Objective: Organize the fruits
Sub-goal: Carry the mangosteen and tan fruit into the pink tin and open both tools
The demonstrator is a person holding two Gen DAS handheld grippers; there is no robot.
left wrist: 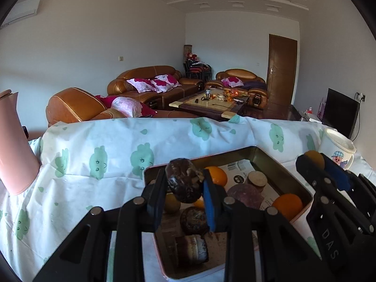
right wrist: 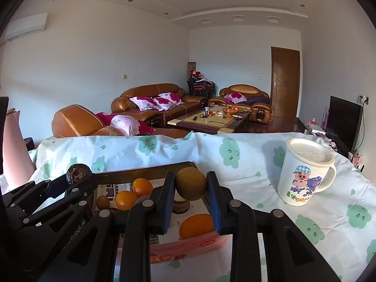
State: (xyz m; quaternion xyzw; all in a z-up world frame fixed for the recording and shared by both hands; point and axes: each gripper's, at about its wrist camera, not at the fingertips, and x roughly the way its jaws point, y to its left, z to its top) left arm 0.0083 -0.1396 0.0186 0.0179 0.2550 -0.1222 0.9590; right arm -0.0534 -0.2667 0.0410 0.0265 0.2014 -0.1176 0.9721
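The tabletop (right wrist: 270, 164) is draped in a white cloth printed with green smiling clouds, and beyond its far edge lies a living room: three brown leather sofas with pink floral cushions, a low coffee table (right wrist: 209, 119) littered with small items, a wooden door (right wrist: 285, 82) and a dark television (right wrist: 344, 122) at the right.

On the cloth sits one pink-sided tin box (right wrist: 188, 242) lined with printed paper, one lidded white mug (right wrist: 305, 171) with a cartoon pig to its right, and one pink jug (left wrist: 14, 145) at the left edge.

In the box I count three oranges (left wrist: 287, 205), one greenish kiwi (right wrist: 103, 201) and several dark brown lumps I cannot identify.

The left hand-held gripper (left wrist: 184, 183) pinches one dark, shrivelled fruit (left wrist: 184, 179) above the box. The right hand-held gripper (right wrist: 191, 183) pinches one round brown kiwi-like fruit (right wrist: 191, 182) over the box's right side.
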